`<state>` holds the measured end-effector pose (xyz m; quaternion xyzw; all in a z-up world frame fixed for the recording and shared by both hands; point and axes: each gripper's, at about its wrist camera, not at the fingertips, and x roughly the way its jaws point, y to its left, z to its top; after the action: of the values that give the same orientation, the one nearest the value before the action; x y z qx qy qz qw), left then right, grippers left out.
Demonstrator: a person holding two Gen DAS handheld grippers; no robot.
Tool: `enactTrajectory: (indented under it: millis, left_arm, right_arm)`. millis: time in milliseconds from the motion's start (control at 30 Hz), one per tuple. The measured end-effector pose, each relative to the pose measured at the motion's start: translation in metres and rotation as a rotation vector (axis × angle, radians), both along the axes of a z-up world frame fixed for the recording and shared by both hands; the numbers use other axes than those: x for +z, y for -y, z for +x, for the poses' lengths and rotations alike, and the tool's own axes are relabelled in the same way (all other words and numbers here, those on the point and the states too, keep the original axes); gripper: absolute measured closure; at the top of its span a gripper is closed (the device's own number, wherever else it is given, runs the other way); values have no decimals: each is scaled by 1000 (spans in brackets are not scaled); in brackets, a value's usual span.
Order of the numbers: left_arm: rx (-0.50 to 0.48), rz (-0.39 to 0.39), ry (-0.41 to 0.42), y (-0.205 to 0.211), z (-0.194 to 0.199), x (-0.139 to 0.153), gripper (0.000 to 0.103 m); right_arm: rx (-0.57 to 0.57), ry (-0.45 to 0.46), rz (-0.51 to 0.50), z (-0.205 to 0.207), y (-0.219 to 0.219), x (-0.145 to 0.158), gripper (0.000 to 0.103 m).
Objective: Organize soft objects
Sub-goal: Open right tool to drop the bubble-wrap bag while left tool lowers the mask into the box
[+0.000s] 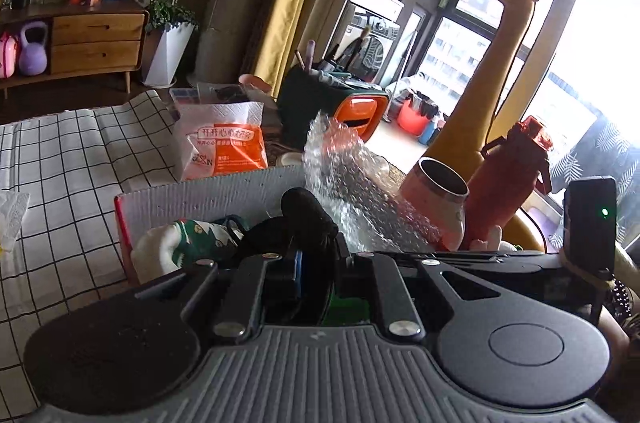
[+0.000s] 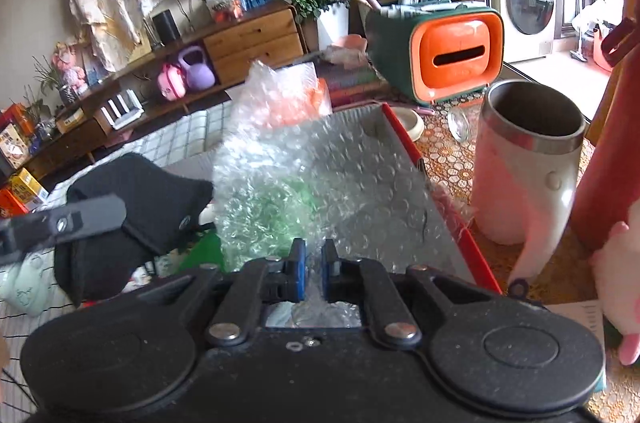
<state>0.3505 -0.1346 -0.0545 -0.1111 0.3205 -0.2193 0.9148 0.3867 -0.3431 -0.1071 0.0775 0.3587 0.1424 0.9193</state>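
A grey box with a red rim [image 1: 192, 197] [image 2: 404, 139] stands on the table. My left gripper [image 1: 316, 267] is shut on a black cloth item [image 1: 300, 223], held over the box; it shows in the right wrist view [image 2: 136, 195] at the left, with a left finger [image 2: 80, 219] clamped on it. My right gripper [image 2: 314, 273] is shut on a sheet of clear bubble wrap [image 2: 296, 179], which rises from the box [image 1: 344, 167]. A white and green sock [image 1: 180, 243] lies in the box.
A pink and white steel cup [image 2: 528, 167] [image 1: 438, 203] and a red bottle [image 1: 508, 179] stand right of the box. An orange and green tissue holder [image 2: 440, 55] and an orange and white bag [image 1: 224, 143] stand behind. A checked cloth [image 1: 68, 163] covers the left.
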Motion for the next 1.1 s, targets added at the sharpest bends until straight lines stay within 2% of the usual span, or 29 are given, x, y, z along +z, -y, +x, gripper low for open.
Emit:
enactTrajectory:
  millis: [333,533,600,633,833,900,933,1000,1033,1100]
  left_arm:
    - [-69,39,-84,22,-6,-32,89]
    - [-78,98,-71,30,-13,-31,87]
    - [-80,109,-65,30,-16,-29,84]
    - [-80,110,-63,30,-18,-28,84]
    - [-81,120,-52,29,-29,-23,80]
    - [-77,117,-50,27,-33,-21,76]
    - [-76,111,-50,26,-35,-20,69]
    - [-66,100,-38,24,-39,-17,40]
    - [-56,99,-24,23,-42,-15,35]
    - [-53,101,-3,21,-47,-10,33]
  right_arm:
    - [-11,-40,21,5,4,-18,89]
    - [-13,-38,23,-2,8,-15,78]
    - [-16,-24,15,-7,9,-10,67]
    - [-18,-15,16,-8,10,-8,64]
    - [-19,18,42,-22,20,4,58]
    - [-19,24,40,-27,21,7,54]
    - [-19,28,42,-29,22,8,54]
    - [-19,32,47,-34,23,11,52]
    - [-17,34,49,-37,23,13,51]
    - [-13,40,51,-42,23,17,47]
